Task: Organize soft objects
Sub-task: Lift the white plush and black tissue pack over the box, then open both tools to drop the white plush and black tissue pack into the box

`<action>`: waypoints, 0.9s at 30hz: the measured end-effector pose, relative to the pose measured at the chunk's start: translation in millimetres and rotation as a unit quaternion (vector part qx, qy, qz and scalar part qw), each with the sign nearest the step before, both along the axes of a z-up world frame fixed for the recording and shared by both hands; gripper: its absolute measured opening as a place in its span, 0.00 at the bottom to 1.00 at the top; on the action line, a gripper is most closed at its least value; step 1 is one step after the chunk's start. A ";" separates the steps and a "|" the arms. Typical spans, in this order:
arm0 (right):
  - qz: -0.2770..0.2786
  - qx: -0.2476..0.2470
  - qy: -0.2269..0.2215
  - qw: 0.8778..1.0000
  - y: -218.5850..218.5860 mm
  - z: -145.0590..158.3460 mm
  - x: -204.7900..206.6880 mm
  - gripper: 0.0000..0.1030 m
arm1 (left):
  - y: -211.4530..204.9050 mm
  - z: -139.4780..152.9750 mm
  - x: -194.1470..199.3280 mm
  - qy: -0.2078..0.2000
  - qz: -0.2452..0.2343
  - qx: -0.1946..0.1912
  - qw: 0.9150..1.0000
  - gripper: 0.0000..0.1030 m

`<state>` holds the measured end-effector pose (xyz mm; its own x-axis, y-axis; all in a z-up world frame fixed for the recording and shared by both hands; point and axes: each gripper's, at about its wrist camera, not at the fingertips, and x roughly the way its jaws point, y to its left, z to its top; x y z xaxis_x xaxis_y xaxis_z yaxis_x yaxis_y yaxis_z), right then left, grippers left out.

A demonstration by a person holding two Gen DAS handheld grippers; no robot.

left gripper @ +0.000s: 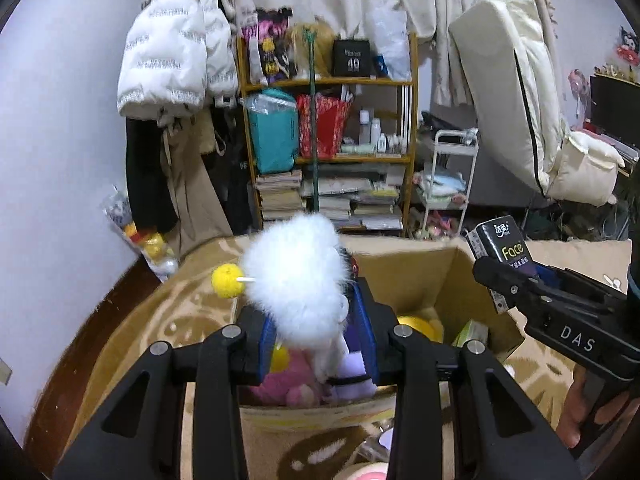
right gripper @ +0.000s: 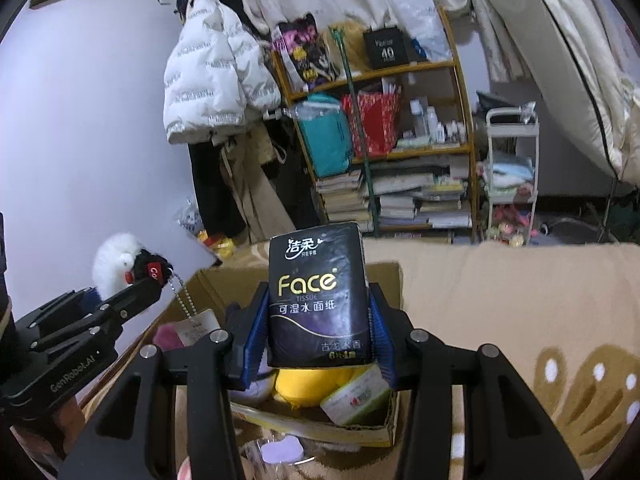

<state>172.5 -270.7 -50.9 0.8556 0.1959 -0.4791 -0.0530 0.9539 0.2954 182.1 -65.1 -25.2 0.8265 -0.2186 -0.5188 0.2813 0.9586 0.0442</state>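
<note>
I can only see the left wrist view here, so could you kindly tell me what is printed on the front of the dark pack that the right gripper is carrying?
Observer: The tissue pack reads "Face TISSUE" in gold, with white Chinese lettering above and below; the right gripper is shut on its sides.
Operator: Thank you. Does anything hang from the fluffy white toy in my left gripper?
Observer: Yes, a ball chain with a paper tag dangles from it over the cardboard box.
Operator: And what lies in the box under the pack?
Observer: A yellow plush and a pale green-and-white tissue packet.
</note>
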 end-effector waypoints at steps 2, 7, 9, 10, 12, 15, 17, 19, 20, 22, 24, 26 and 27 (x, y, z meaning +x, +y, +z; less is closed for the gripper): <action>0.001 0.005 0.011 1.000 -0.5 -6.8 2.3 0.48 | -2.4 -6.1 2.6 0.006 -0.003 0.008 1.000 0.33; -0.001 0.008 0.025 1.000 -1.5 -14.9 5.6 0.48 | -9.1 -17.3 3.8 0.021 -0.011 0.017 1.000 0.34; 0.000 0.008 0.028 1.000 -1.8 -16.7 5.6 0.48 | -10.4 -22.0 5.9 0.030 -0.013 0.020 0.999 0.35; 0.001 0.010 0.031 0.999 -2.1 -17.4 5.8 0.48 | -10.8 -24.7 7.2 0.038 -0.015 0.019 0.999 0.35; 0.003 0.010 0.033 0.999 -2.2 -17.8 5.2 0.49 | -9.7 -27.3 8.2 0.044 -0.015 0.015 0.999 0.35; 0.004 0.013 0.033 0.999 -2.5 -18.1 4.2 0.49 | -7.1 -28.0 6.7 0.044 -0.011 0.013 0.999 0.51; 0.008 0.022 0.034 0.999 -3.1 -18.7 5.4 0.49 | -4.4 -25.9 4.6 0.035 -0.007 0.011 0.999 0.59; 0.010 0.031 0.036 0.999 -4.1 -20.3 5.6 0.49 | -2.7 -24.3 2.7 0.034 -0.004 0.010 0.999 0.64; 0.011 0.030 0.037 0.999 -4.1 -20.8 5.5 0.49 | -1.5 -24.1 1.7 0.034 -0.002 0.011 0.999 0.66; 0.012 0.029 0.038 0.999 -3.9 -20.7 5.1 0.49 | 1.8 -22.7 -0.2 0.034 0.001 0.011 0.999 0.67; 0.012 0.032 0.038 0.999 -3.7 -20.5 5.0 0.49 | 4.8 -21.3 -2.5 0.036 0.003 0.011 0.999 0.70; 0.014 0.034 0.040 0.999 -3.4 -19.8 3.8 0.53 | 9.4 -19.9 -6.3 0.038 0.007 0.009 0.999 0.75; 0.013 0.034 0.039 0.999 -3.4 -18.7 1.7 0.59 | 11.4 -19.2 -8.1 0.038 0.008 0.007 0.999 0.75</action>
<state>174.2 -274.1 -69.6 0.8104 0.2526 -0.5286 -0.0526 0.9300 0.3638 173.9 -53.7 -44.3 0.7878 -0.1972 -0.5835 0.2686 0.9625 0.0373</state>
